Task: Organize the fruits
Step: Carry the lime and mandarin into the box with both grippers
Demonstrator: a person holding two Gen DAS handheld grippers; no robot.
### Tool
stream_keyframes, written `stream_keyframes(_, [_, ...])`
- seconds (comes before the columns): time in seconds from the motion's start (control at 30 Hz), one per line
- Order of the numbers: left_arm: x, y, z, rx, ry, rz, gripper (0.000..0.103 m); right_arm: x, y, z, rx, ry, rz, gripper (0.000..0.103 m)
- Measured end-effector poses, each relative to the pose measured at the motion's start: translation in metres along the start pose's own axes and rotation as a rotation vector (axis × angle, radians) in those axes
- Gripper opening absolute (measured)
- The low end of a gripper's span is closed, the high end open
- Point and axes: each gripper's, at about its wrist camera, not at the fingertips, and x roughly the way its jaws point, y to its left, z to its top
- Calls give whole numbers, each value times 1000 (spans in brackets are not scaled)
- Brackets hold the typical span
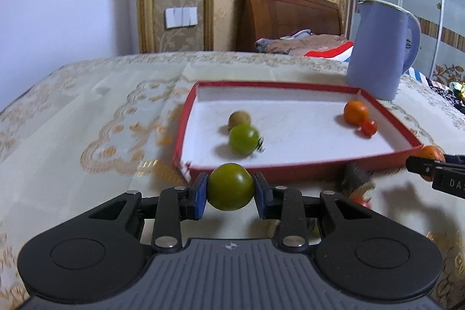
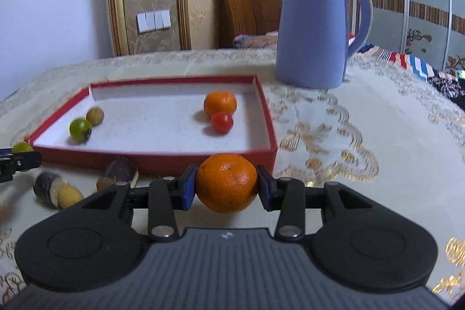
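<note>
Green fruit (image 1: 230, 186) sits pinched in the left gripper (image 1: 231, 191), just before the red tray (image 1: 305, 169). Beside it, the right gripper (image 2: 226, 188) pinches an orange (image 2: 226, 182).

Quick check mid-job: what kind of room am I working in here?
Most likely a home bedroom: a wooden headboard with bedding stands behind the cloth-covered table, and a patterned sliding wardrobe fills the right wall.

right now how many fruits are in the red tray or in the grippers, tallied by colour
green: 2, one in the red tray at, one in the left gripper at
orange: 2, one in the tray, one in the right gripper at
red: 1
brownish: 1
total: 6
</note>
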Motion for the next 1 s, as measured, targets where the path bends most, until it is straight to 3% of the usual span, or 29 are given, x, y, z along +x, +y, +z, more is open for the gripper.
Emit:
stream_keyframes(0.17, [16,-10,21,-27,8,-31,32,8,3,21,-30,-26,-21,40])
stream_keyframes(0.53, [62,-37,47,18,21,-13,32,69,12,39,-48,75,-35,40])
stream_keyframes(0.73, [86,-47,51,25,39,-11,32,91,18,38,-65,119,-33,40])
stream_keyframes(1.0, [104,-50,52,32,53,18,32,103,26,41,-88,114,-46,40])
